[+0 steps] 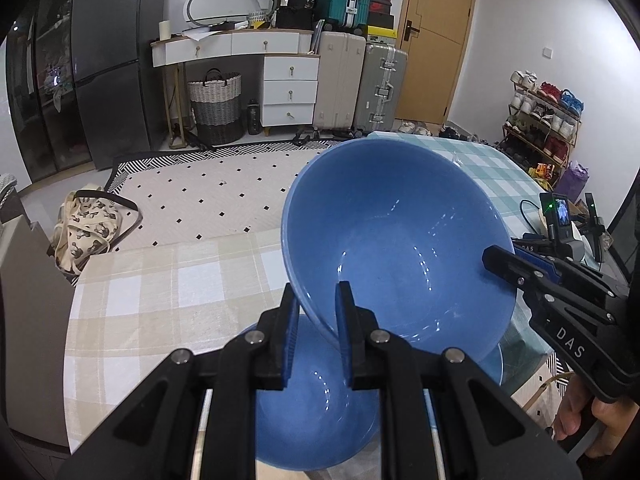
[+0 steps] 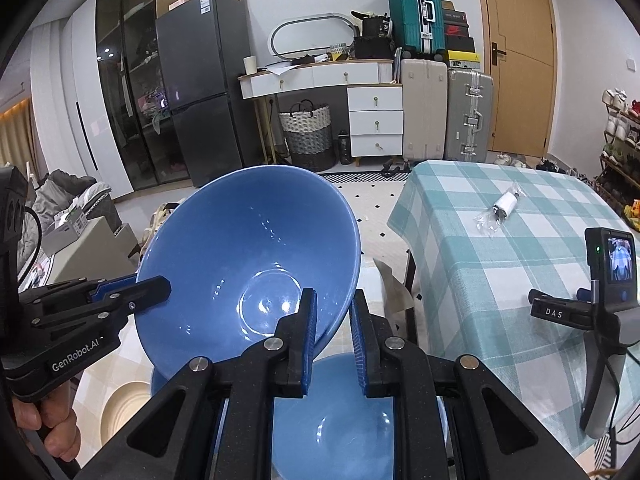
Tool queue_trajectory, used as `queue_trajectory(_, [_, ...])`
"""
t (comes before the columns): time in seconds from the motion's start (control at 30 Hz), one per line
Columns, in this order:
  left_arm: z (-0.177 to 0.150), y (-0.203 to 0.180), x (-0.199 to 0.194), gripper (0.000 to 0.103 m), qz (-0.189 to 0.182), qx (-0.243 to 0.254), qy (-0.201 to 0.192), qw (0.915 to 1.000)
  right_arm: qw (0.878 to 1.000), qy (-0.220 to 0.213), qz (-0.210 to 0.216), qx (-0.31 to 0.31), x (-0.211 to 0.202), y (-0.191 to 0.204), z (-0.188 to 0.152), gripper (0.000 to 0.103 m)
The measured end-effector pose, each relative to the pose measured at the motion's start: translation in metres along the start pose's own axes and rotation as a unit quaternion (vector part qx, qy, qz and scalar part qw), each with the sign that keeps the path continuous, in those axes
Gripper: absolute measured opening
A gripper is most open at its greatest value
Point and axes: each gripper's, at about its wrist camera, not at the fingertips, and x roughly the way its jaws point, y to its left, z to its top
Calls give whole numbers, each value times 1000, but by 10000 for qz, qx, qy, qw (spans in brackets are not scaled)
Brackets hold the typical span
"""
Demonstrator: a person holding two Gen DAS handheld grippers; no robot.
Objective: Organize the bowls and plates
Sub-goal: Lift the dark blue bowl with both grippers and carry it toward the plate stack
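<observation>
upper blue bowl point(image 1: 396, 236) tilted, rim clamped by left tool point(image 1: 318, 312) and right tool point(image 2: 334, 320), above second bowl point(image 1: 316, 420)

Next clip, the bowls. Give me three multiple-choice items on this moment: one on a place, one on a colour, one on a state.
1. Where is the second blue bowl?
A. below the lifted blue bowl
B. on the teal-checked tablecloth
C. on the floor rug

2. What colour is the suitcase stacked highest?
A. red
B. teal
C. yellow

3. How is the lifted blue bowl held?
A. by the left gripper alone
B. resting flat on the table, untouched
C. tilted, its rim clamped by both the left gripper and the right gripper

Answers:
1 A, it shows under the raised bowl in both wrist views.
2 B, the teal case tops the pile by the door.
3 C, each gripper pinches an opposite side of the rim.
</observation>
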Motion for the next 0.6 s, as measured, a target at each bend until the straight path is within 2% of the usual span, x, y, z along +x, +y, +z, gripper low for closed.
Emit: queue_trajectory(0.6, [-23, 20, -27, 16, 149, -111, -78, 9998, 9990, 40, 198, -398, -11, 36, -9, 17])
